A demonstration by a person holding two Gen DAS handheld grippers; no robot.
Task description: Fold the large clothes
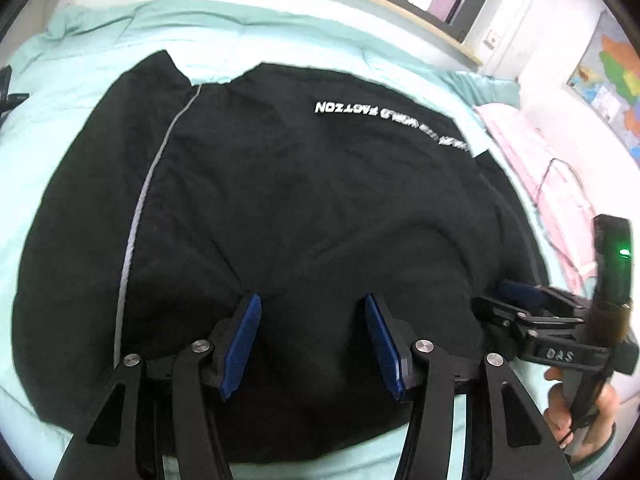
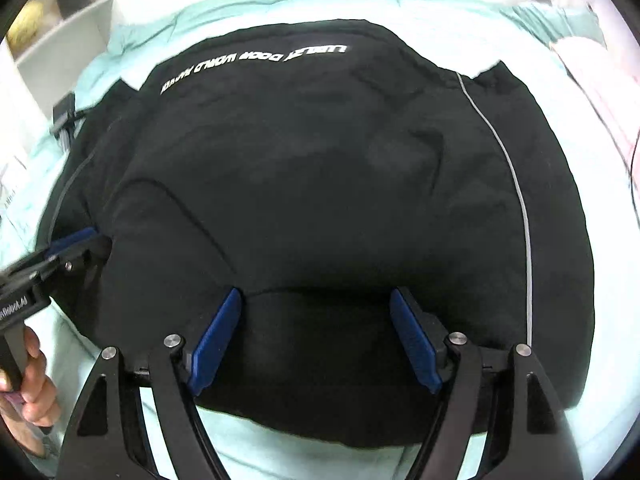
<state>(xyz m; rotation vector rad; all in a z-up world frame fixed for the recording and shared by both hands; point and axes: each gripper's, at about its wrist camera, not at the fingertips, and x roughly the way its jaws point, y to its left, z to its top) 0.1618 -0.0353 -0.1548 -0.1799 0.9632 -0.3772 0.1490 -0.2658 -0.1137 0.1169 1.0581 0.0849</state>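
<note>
Both wide apart, each hand-held gripper [image 1: 312, 344] [image 2: 316, 340] hovers over the black garment [image 1: 300, 200].

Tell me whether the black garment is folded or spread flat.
Partly folded: the black garment lies on the mint bedspread with a panel doubled over, its edge and white lettering on top.

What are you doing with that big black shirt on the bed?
A person is folding a big black garment spread on a bed with a mint-green cover. They hold a gripper tool in each hand. The left gripper and the right gripper both sit over the garment's near edge with blue fingers spread apart, pinching nothing yet. White lettering runs across the far part. A pink pillow lies off to one side.
</note>
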